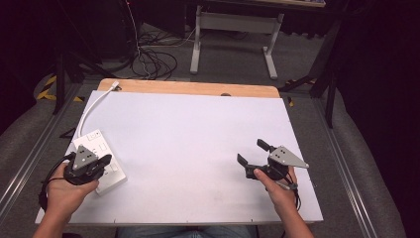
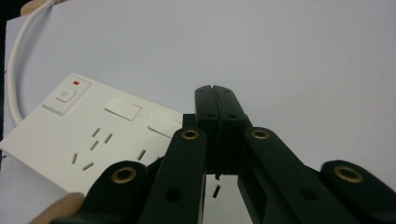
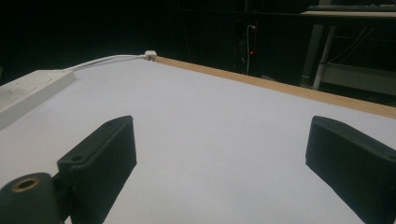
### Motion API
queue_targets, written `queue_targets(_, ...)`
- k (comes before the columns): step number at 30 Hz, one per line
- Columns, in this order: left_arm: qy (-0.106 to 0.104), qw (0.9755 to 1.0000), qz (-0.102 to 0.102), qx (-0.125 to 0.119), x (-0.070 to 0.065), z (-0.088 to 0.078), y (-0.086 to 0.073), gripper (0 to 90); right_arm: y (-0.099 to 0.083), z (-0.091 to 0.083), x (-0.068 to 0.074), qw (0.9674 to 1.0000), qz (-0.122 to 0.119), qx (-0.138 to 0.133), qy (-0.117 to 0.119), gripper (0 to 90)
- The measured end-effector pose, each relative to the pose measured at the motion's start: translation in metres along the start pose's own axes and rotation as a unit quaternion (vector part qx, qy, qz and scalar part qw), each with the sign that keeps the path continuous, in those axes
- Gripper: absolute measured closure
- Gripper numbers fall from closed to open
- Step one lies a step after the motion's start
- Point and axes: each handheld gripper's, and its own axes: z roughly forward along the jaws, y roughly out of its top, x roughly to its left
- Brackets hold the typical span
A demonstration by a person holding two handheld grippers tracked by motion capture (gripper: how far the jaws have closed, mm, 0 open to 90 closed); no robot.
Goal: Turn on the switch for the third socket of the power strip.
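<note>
Left claw (image 2: 215, 93) has its black jaws pressed together on nothing, poised over the near end of a white power strip (image 1: 99, 159); right claw (image 1: 253, 153) gapes wide and empty over the bare surface (image 1: 198, 144). Smooth white sheet covers that wooden-edged surface; beyond lie grey floor, tangled cables (image 1: 153, 62) and a metal-legged desk (image 1: 237, 29).

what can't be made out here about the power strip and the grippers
- Power strip, high view: its near half is covered by the left gripper and hand.
- Power strip, left gripper view: the near sockets sit behind the shut jaws, so whether the tips touch it is unclear.
- Cable: its far end leaves the table edge; where it plugs in is unseen.
- Right gripper, right gripper view: jaws open, bases cut by the bottom edge.
</note>
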Motion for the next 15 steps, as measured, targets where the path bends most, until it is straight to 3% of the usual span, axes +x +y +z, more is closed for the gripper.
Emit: queue_targets(15, -0.013, 0.9997, 0.010, 0.020, -0.0017, 0.0042, -0.0009, 89.7, -0.0001, 0.0000, -0.0001, 1.0000, 0.000, 0.001, 0.000, 9.2)
